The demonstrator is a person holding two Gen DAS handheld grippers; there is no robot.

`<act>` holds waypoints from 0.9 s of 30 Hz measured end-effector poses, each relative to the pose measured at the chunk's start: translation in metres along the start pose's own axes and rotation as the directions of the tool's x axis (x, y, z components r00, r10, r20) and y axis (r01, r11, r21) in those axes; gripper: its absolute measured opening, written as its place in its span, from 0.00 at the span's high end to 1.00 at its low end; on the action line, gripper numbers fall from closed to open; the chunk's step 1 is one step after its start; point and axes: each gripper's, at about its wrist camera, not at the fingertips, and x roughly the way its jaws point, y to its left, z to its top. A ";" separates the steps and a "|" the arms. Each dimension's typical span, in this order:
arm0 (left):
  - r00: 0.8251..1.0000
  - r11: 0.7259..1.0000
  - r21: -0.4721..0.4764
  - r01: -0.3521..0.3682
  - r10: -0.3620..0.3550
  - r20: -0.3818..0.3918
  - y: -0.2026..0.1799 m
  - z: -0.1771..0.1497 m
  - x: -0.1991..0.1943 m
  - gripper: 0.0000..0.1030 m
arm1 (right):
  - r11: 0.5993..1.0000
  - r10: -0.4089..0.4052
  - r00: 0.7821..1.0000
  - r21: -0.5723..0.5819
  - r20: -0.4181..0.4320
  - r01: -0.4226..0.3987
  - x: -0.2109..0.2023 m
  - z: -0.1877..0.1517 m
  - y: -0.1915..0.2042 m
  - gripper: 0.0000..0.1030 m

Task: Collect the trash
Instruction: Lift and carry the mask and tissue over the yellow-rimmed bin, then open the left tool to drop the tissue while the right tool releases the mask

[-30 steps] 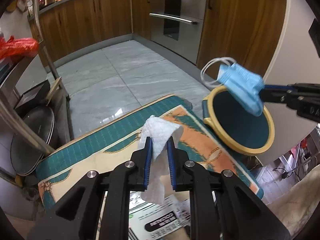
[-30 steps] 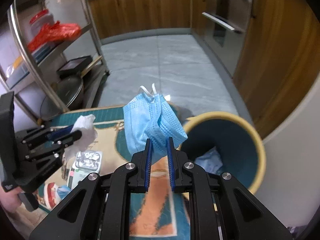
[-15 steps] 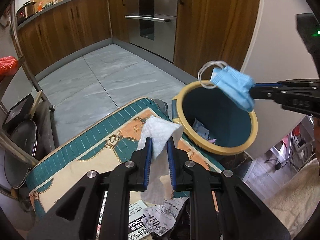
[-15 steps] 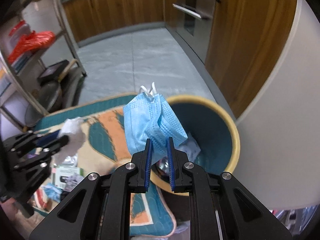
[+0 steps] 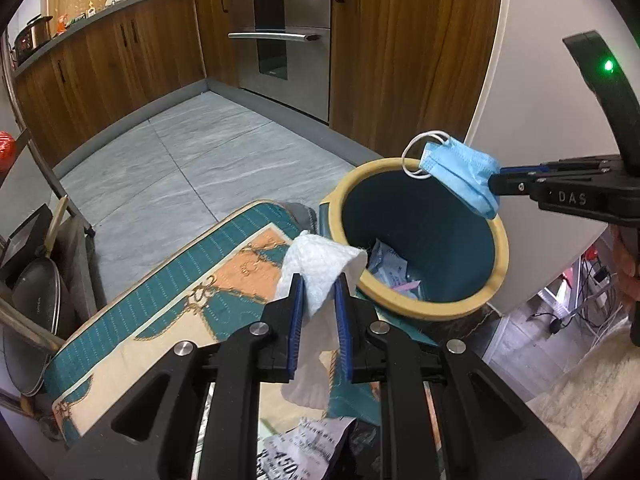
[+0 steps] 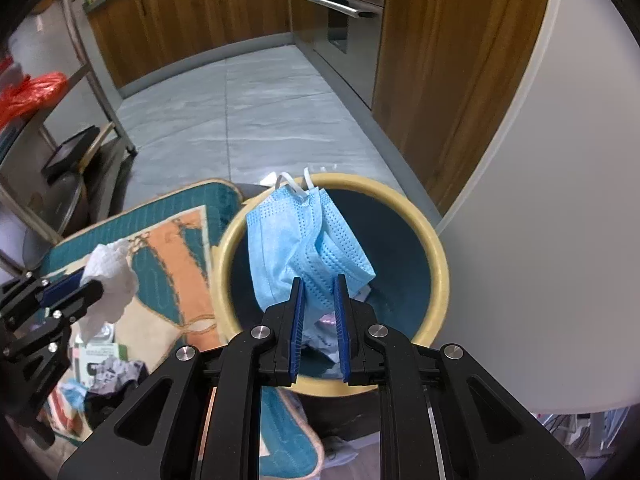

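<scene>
A dark teal bin with a yellow rim (image 5: pixel 496 236) (image 6: pixel 438 264) stands on the floor beside a patterned rug. Some trash lies in its bottom. My right gripper (image 6: pixel 319 280) (image 5: pixel 496 182) is shut on a folded blue face mask (image 6: pixel 308 248) (image 5: pixel 460 174), which hangs directly over the bin's mouth. My left gripper (image 5: pixel 319 278) (image 6: pixel 78 286) is shut on a crumpled white tissue (image 5: pixel 320 264) (image 6: pixel 110 276). It hovers over the rug just left of the bin's rim.
The teal and orange rug (image 5: pixel 192 292) (image 6: pixel 168 240) carries more litter: a printed receipt (image 5: pixel 304 448), wrappers and a box (image 6: pixel 100 360). A metal rack with pans (image 5: pixel 32 292) stands left. Wooden cabinets and an oven (image 5: pixel 280 36) line the far wall; a white rounded wall (image 6: pixel 540 200) is right.
Both grippers have moved toward the bin. The mask went from beside the rim to over the bin's mouth. The tissue came closer to the rim. Both grips are unchanged.
</scene>
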 end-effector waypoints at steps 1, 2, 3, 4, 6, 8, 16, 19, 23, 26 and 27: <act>1.000 1.000 -0.002 0.005 -0.005 0.001 -0.002 0.002 0.001 0.85 | 1.000 -0.005 1.000 -0.001 -0.001 0.005 0.001 0.000 -0.001 0.84; 1.000 1.000 0.000 0.012 -0.012 0.003 -0.004 0.003 0.003 0.85 | 1.000 -0.012 1.000 -0.002 -0.004 0.012 0.003 0.000 -0.003 0.84; 1.000 1.000 0.002 0.015 -0.015 0.005 -0.006 0.005 0.004 0.85 | 1.000 -0.018 1.000 -0.001 -0.008 0.018 0.005 0.000 -0.006 0.84; 1.000 1.000 0.004 0.020 -0.020 0.007 -0.008 0.006 0.005 0.85 | 1.000 -0.022 1.000 0.000 -0.010 0.022 0.006 0.000 -0.008 0.84; 0.999 0.999 0.006 0.035 -0.035 0.009 -0.013 0.009 0.008 0.85 | 0.999 -0.034 0.999 0.003 -0.015 0.034 0.009 0.000 -0.014 0.84; 0.999 0.999 0.010 0.046 -0.046 0.008 -0.019 0.012 0.012 0.85 | 0.999 -0.042 0.999 0.007 -0.023 0.043 0.012 -0.001 -0.020 0.84; 0.994 0.993 0.034 0.109 -0.109 0.006 -0.053 0.025 0.034 0.85 | 0.996 -0.051 0.996 0.066 -0.076 0.056 0.024 -0.007 -0.051 0.84; 0.992 0.990 0.061 0.125 -0.125 -0.004 -0.066 0.027 0.044 0.85 | 0.997 -0.055 0.993 0.054 -0.101 0.061 0.031 -0.009 -0.053 0.84; 0.991 0.988 0.078 0.132 -0.132 -0.004 -0.076 0.029 0.056 0.85 | 0.997 -0.067 0.992 0.035 -0.111 0.072 0.035 -0.011 -0.052 0.84; 0.991 0.989 0.070 0.130 -0.130 -0.012 -0.078 0.031 0.066 0.85 | 0.997 -0.069 0.991 0.037 -0.114 0.074 0.038 -0.009 -0.054 0.84; 0.992 0.989 0.069 0.129 -0.128 -0.015 -0.079 0.031 0.069 0.85 | 0.996 -0.071 0.991 0.036 -0.116 0.076 0.039 -0.009 -0.054 0.84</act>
